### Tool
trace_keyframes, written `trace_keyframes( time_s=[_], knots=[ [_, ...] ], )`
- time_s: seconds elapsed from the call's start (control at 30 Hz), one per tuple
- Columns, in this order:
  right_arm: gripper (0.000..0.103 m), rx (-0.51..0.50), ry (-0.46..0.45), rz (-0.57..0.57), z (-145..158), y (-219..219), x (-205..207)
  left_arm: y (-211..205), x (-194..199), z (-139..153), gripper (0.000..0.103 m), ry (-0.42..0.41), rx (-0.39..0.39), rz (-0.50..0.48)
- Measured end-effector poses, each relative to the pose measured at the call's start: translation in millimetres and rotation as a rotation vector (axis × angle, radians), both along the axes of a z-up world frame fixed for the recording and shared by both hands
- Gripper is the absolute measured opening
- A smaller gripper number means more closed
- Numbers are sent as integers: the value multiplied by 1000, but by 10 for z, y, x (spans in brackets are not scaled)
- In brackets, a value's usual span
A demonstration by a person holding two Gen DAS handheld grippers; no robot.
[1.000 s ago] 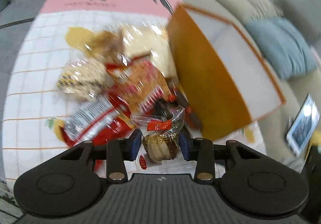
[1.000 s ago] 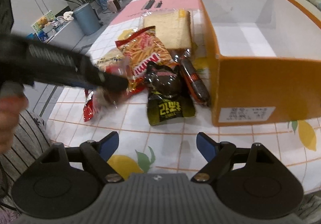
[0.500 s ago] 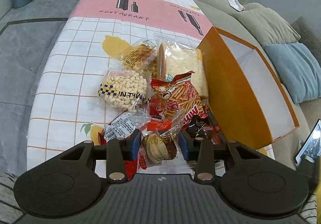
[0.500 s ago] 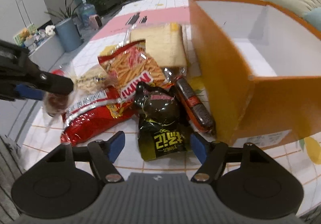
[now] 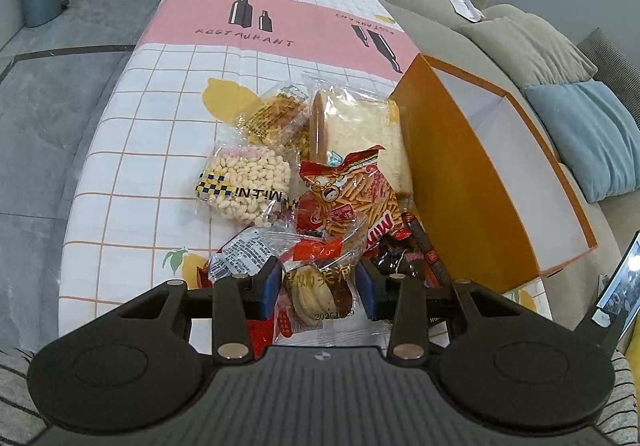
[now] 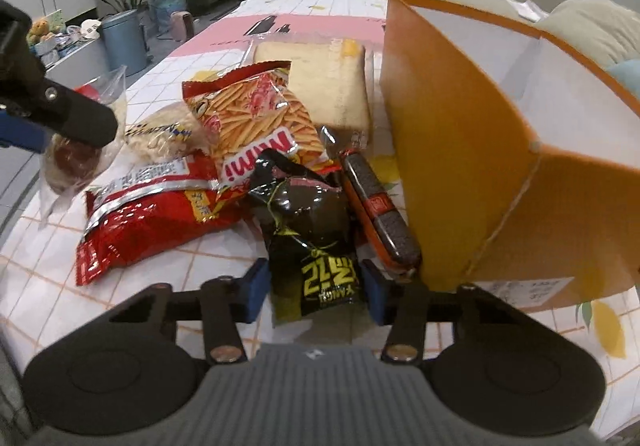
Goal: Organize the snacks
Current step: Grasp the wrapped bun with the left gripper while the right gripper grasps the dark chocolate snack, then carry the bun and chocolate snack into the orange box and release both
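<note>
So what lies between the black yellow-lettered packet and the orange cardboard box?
A dark sausage stick in an orange-edged wrapper, beside the box wall, in the right wrist view.

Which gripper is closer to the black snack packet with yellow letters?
Right. The right gripper has just been closing around the black packet; the left gripper holds a clear cookie packet off to the side.

Clear-wrapped pastry (image 5: 316, 296): held between the left tool's (image 5: 318, 288) pads, above the pile. Black seaweed-snack packet (image 6: 316, 242): flat on the worktop, lower end between the right tool's (image 6: 314, 286) closing pads. Sausage stick (image 6: 380, 206), just right of it, lies against the open orange box (image 6: 460, 166). Red stick-snack bag (image 6: 256, 118) lies beyond.
</note>
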State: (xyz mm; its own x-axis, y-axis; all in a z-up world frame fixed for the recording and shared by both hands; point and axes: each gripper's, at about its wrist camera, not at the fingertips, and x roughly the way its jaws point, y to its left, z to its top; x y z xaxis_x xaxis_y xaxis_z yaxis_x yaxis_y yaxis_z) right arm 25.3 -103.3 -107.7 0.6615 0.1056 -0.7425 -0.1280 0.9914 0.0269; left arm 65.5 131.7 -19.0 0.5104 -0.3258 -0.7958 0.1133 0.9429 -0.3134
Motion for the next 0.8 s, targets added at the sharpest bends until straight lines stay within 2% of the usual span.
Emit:
trace_keyframes(
  time_s=[0.1, 0.13, 0.17, 0.2, 0.23, 0.27, 0.47, 0.53, 0.63, 0.67, 0.7, 0.8],
  knots=[
    [41, -45, 26, 45, 33, 43, -91, -19, -16, 2, 45, -2, 12, -4],
    [44, -62, 38, 63, 50, 71, -131, -24, -24, 7, 45, -6, 16, -8],
    [49, -62, 58, 74, 63, 82, -150, -22, -28, 12, 45, -8, 18, -10],
    [61, -48, 85, 78, 73, 76, -170, -18, -29, 15, 45, -9, 16, -11],
    [68, -23, 108, 73, 69, 64, -176, -12, -28, 18, 45, -9, 13, -10],
    [68, 3, 111, 68, 68, 46, -182, -4, -24, 21, 45, -9, 10, -7],
    [76, 50, 20, 67, 57, 76, -87, -9, -34, 41, 45, -28, 15, -21],
    [78, 32, 25, 44, 22, 111, -8, -3, -32, 40, 45, -31, 15, -21],
    [75, 4, 8, 41, -40, 147, 29, 20, -23, 27, 45, -27, 15, -11],
    [71, -6, -3, 49, -48, 155, 25, 26, -16, 24, 45, -26, 15, -8],
    [57, -14, -17, 61, -53, 161, 15, 31, -8, 22, 45, -27, 15, -5],
    [49, -21, -29, 75, -41, 156, 12, 13, -10, 32, 45, -43, 22, -5]
  ],
)
